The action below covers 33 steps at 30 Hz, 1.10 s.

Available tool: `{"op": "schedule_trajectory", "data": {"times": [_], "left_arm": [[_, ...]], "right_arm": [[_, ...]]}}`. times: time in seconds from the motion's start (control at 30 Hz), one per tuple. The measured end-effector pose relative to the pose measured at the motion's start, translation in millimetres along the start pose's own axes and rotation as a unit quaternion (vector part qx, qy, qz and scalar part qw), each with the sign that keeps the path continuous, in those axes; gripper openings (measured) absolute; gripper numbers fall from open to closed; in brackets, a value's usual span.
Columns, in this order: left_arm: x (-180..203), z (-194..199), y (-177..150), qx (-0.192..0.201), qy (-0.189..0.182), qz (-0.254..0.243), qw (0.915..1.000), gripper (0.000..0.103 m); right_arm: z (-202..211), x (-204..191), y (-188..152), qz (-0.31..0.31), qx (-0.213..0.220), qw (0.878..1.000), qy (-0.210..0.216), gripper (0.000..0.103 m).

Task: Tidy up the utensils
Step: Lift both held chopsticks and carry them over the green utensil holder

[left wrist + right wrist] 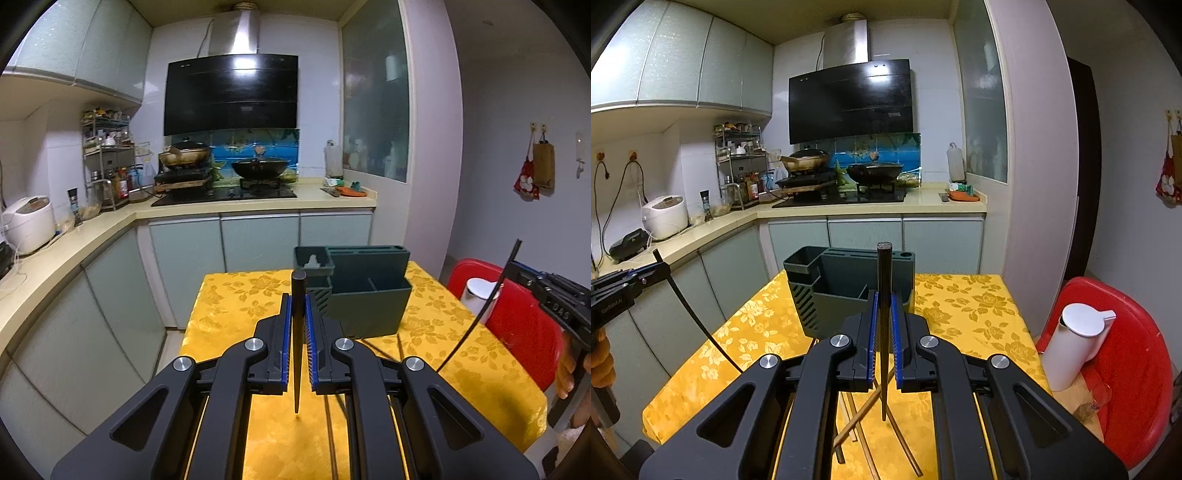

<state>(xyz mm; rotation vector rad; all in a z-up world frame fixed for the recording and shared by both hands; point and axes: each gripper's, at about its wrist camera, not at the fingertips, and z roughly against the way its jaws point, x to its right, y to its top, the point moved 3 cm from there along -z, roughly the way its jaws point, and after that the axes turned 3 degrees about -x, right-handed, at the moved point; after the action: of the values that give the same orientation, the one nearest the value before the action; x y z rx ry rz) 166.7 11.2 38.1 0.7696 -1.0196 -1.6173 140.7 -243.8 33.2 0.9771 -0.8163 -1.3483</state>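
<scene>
Pinching one slim black tapered chopstick [297, 339] upright, our left gripper [297, 321] nearly closed; our right gripper [884, 321] clamped another black chopstick [884, 325] at frame centre.

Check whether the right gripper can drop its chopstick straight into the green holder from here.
Probably yes. The right gripper is shut on a black chopstick, held upright, and the green holder stands directly ahead on the table, top open, with nothing between them.

Table with yellow floral cloth [964, 317] under both jaws. Dark green utensil holder [846, 284] stands on it just ahead of the jaws. Loose brown chopsticks [857, 417] lie crossed on the cloth beneath the right jaws.
</scene>
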Motion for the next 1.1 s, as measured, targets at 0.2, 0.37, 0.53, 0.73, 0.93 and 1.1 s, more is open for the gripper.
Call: {"op": "schedule_trajectory", "data": {"times": [0.2,0.37,0.53,0.73,0.93,1.1], "left_arm": [[12,-4,37,0.015,-0.022,-0.014,0.9995,0.007],[23,-13,73,0.031,-0.036,-0.020,0.9987,0.007],[36,-28,107,0.047,-0.052,-0.019,0.9974,0.007],[51,-51,147,0.066,-0.056,-0.016,0.9961,0.007],[64,-96,155,0.050,-0.055,-0.019,0.9971,0.007],[64,-140,137,0.018,-0.046,-0.019,0.9986,0.007]], "right_arm": [[-8,5,24,0.001,0.015,1.000,-0.005,0.008],[-17,15,56,-0.011,0.032,0.999,-0.001,0.008],[-25,19,88,-0.017,0.050,0.999,0.004,0.008],[-46,13,118,-0.007,0.063,0.998,0.005,0.008],[-80,12,126,-0.002,0.055,0.998,0.006,0.008],[-110,16,113,-0.003,0.024,1.000,-0.001,0.008]]}}
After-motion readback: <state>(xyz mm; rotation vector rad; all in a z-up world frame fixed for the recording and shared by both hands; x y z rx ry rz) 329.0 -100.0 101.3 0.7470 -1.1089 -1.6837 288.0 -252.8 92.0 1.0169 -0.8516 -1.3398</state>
